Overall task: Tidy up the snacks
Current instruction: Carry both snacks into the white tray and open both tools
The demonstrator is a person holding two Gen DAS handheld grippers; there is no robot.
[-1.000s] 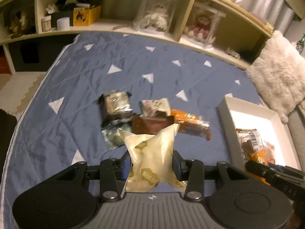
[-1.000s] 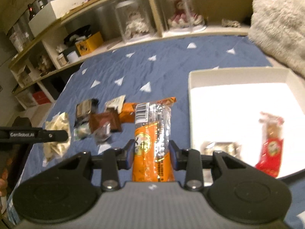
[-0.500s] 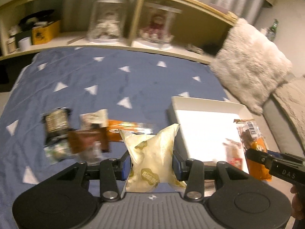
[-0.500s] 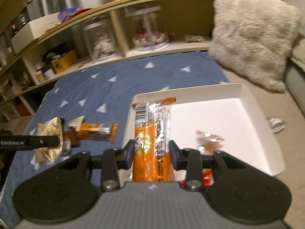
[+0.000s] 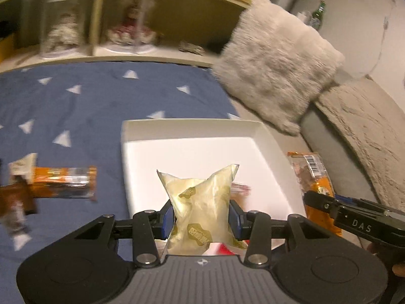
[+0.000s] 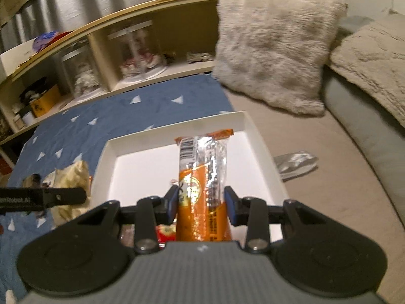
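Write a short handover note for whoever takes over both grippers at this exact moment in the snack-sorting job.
Left gripper: shut on the pale yellow packet, held over the white box.
Right gripper: shut on the orange wrapped bar, also over the box.
Done: at least one red-wrapped snack already lies in the box.
Left: release both, then fetch the second orange bar and brown packet from the blue quilt.

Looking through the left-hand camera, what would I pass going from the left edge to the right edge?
Brown wrapper → orange snack bar on the blue blanket → pale yellow pouch held in the left gripper over the white box → orange packet held in the right gripper.
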